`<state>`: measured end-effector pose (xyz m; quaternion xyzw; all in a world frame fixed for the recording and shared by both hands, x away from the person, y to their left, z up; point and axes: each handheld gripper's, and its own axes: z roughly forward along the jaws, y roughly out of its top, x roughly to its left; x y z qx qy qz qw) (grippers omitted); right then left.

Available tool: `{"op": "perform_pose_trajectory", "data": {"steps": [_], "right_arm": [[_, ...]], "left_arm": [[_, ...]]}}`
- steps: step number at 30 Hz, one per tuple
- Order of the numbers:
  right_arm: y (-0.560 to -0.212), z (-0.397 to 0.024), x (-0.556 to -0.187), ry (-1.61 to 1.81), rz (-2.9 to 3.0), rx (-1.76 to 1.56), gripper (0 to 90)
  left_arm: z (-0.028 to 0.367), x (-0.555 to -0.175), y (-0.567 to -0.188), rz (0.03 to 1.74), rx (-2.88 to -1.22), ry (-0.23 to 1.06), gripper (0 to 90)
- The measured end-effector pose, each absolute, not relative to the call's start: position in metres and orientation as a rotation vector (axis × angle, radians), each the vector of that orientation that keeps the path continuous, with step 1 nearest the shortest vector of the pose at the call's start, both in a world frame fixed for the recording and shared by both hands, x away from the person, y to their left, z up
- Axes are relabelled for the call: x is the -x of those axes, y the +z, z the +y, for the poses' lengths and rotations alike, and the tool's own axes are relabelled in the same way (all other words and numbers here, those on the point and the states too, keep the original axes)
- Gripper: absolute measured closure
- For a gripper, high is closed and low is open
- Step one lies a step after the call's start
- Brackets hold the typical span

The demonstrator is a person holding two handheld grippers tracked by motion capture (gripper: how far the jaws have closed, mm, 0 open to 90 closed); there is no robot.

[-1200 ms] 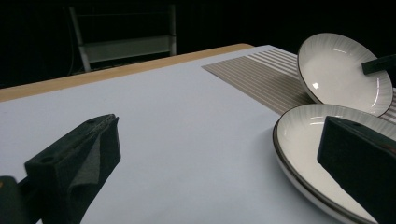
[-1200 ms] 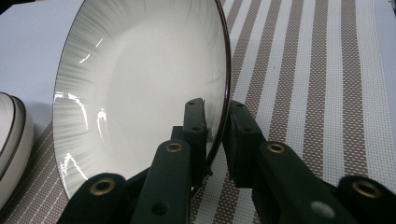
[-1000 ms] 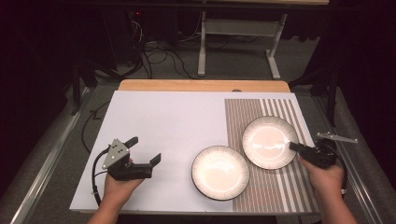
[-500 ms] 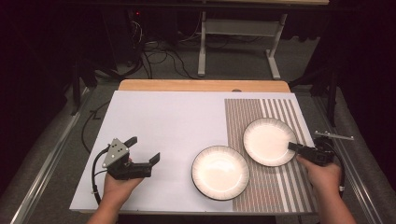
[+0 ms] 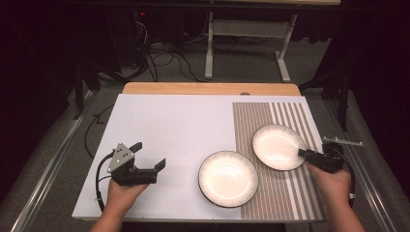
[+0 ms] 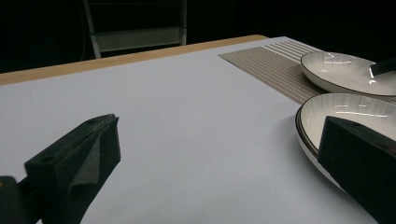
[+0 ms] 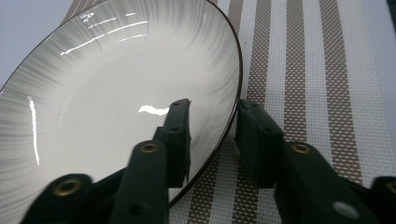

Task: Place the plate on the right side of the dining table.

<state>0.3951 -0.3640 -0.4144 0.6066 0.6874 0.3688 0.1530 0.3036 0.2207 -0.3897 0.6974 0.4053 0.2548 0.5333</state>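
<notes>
**Right hand-held gripper straddling a plate rim, left one idle**

We see two white plates with dark rims on the desk [image 5: 159, 125]. The far plate [image 5: 278, 146] lies wholly on the striped mat [image 5: 285, 203] at the right side of the desk. The near plate [image 5: 227, 178] sits closer to us, partly on the mat's left edge and partly on the white desk surface. In the high view the two plates lie just beside each other; we cannot tell whether their rims touch.

We find the right hand-held gripper [image 5: 303, 153] at the right edge of the far plate. In the right gripper view [image 7: 212, 126] one jaw stands over the inside of the plate and the other outside it over the mat, with the rim passing between them. The jaws have just been opening. A visible gap separates the outer jaw from the rim, so the pads are not clamping the plate, which rests on the mat.

We see the left hand-held gripper [image 5: 149, 155] above bare desk at the left, well apart from both plates. Its jaws are spread wide and hold nothing. In the left gripper view the near plate [image 6: 350, 112] appears beyond the right-hand jaw.
</notes>
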Motion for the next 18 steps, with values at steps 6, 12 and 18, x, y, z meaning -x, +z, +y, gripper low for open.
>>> {"op": "perform_pose_trajectory", "data": {"steps": [6,12,18], "right_arm": [[-0.397,-0.358,-0.378,1.141,1.928,-1.579,46.1],[-0.38,-0.333,-0.355,1.27,1.947,-1.358,31.5],[-0.368,-0.297,-0.334,1.354,1.994,-1.165,16.7]], "left_arm": [[0.222,-0.303,-0.389,0.969,-1.666,0.616,0.2],[0.224,-0.302,-0.389,0.979,-1.665,0.614,0.2],[0.224,-0.301,-0.389,0.98,-1.659,0.612,0.2]]}}
